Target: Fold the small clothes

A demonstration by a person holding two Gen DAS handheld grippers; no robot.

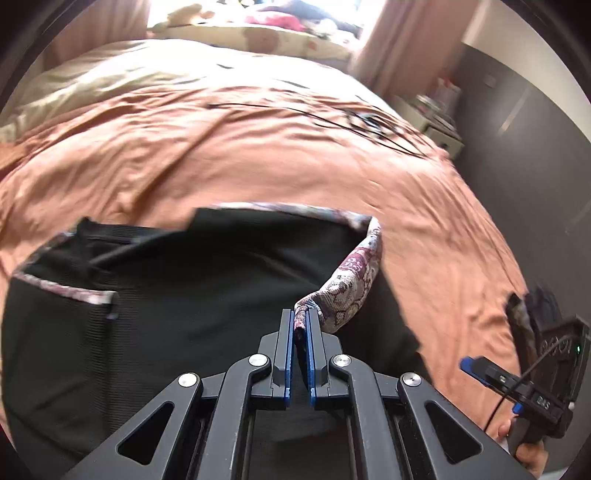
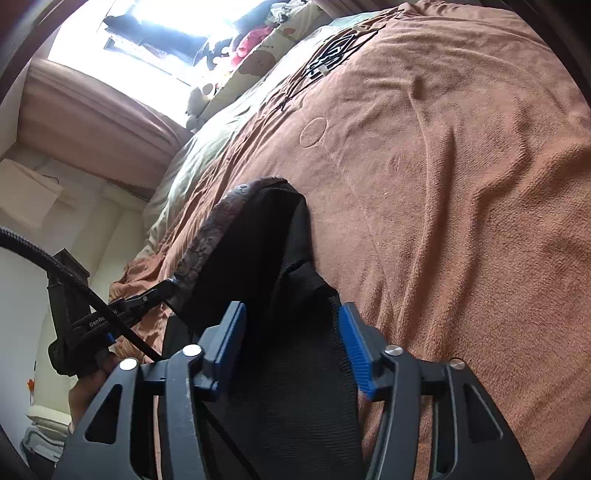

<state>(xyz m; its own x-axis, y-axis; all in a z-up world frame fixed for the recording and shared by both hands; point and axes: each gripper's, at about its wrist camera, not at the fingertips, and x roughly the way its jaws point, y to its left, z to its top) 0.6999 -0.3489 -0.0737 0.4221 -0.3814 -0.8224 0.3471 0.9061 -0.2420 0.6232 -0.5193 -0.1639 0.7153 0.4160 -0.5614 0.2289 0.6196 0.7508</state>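
A small black garment (image 1: 184,295) with a patterned maroon-and-white trim (image 1: 354,273) lies spread on the orange bedcover (image 1: 258,147). My left gripper (image 1: 301,317) is shut on the trim at the garment's right edge and lifts that edge a little. In the right wrist view the garment (image 2: 258,240) hangs raised above the bedcover (image 2: 443,184), with my left gripper (image 2: 166,290) pinching its trim at the left. My right gripper (image 2: 291,312) is open, its blue pads (image 2: 354,347) wide apart with black cloth lying between them. The right gripper (image 1: 493,386) also shows at the left wrist view's right edge.
Pillows and soft toys (image 1: 258,22) crowd the head of the bed under a bright window. A white nightstand (image 1: 436,118) stands beside the bed near a dark wall. A black line pattern (image 1: 369,125) marks the bedcover. The bed's edge drops off at the right.
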